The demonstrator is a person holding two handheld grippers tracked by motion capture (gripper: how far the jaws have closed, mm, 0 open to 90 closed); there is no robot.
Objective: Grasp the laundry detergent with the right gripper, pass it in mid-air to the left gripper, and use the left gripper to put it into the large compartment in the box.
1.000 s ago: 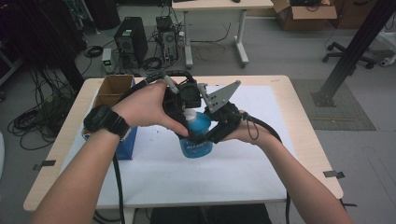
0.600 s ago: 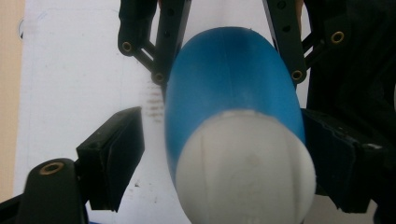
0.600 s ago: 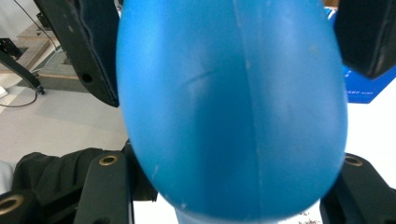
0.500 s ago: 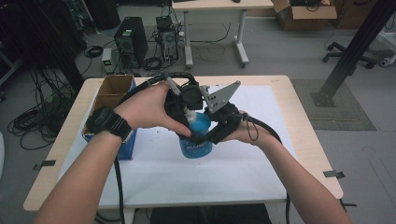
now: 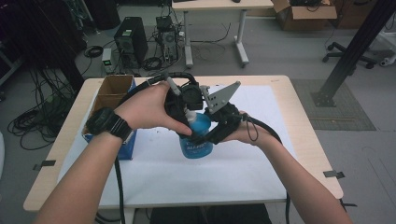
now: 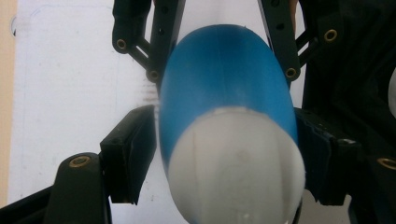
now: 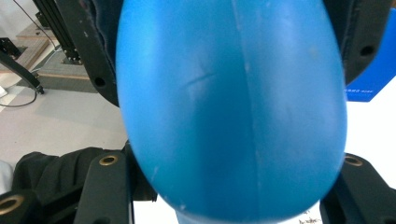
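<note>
Gripping the blue bottle (image 5: 196, 140) at mid-table, my right gripper (image 5: 205, 135) clamps its body to steady it. My left gripper (image 6: 224, 163) closes on its white cap (image 6: 233, 168), apparently for unscrewing.

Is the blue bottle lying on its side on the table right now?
No, the blue bottle stands upright on the white table cover, with the left gripper at its top and the right gripper at its body.

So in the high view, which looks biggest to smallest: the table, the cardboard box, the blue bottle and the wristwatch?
1. Table, by far the largest.
2. Cardboard box, partly hidden by the forearm.
3. Blue bottle, partly covered by the grippers, so it may be nearer the box's size than it looks.
4. Wristwatch, smallest, though closer to the camera.
</note>
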